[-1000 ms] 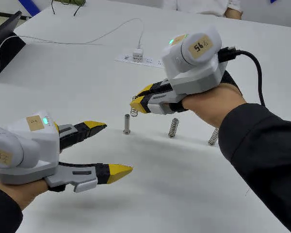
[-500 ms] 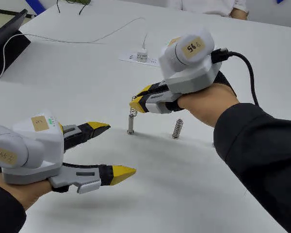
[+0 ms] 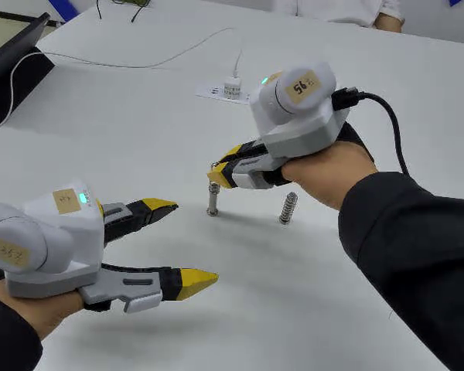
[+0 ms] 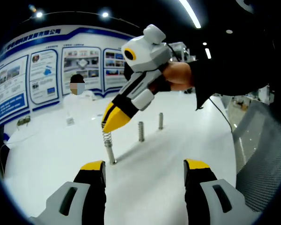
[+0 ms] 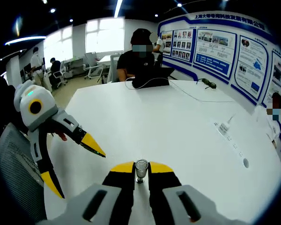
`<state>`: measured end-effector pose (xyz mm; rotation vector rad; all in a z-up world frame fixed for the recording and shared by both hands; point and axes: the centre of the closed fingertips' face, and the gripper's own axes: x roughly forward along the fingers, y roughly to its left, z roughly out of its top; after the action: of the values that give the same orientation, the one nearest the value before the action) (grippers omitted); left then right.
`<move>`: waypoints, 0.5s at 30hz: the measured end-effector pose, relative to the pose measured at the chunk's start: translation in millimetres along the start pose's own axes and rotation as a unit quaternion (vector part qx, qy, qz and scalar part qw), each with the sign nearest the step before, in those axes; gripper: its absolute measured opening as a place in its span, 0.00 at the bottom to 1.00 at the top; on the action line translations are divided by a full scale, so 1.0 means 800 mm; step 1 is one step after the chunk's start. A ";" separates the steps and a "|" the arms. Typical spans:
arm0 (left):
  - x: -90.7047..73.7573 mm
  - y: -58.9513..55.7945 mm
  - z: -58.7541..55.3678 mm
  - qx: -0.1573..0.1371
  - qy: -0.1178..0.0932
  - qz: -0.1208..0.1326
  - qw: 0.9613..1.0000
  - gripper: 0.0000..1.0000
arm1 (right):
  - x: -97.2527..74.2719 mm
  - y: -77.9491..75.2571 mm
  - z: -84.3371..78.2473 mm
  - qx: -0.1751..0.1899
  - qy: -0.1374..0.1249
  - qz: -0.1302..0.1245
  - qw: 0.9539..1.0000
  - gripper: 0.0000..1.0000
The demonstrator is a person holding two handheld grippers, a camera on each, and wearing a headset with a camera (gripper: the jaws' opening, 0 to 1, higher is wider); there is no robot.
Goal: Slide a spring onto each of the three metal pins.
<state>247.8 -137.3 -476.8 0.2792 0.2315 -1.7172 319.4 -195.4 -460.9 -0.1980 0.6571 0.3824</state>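
Nearest to me, the left gripper (image 3: 195, 241) hovers over the white surface (image 3: 124, 147), its fingers spread wide with nothing between them. Just beyond their tips stands a metal pin (image 3: 213, 204). Directly above it the right gripper (image 3: 215, 177) has its fingers pinched on a spring (image 4: 107, 138), the spring's lower end at the pin's top. Past those fingers a second pin (image 3: 288, 208) already wears its coil, and a third pin (image 4: 160, 120) stands farther still.
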 end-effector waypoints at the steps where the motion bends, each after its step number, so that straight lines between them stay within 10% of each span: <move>1: 0.000 0.000 0.000 0.000 0.000 0.000 1.000 0.69 | 0.005 -0.002 -0.001 0.001 0.002 0.000 1.000 0.12; 15: 0.000 0.002 -0.007 -0.005 0.003 0.001 1.000 0.69 | 0.023 -0.001 -0.027 0.011 0.023 0.003 1.000 0.12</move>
<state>249.5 -135.4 -482.4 0.2762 0.2438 -1.7139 321.1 -197.4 -489.0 -0.1834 0.7062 0.3767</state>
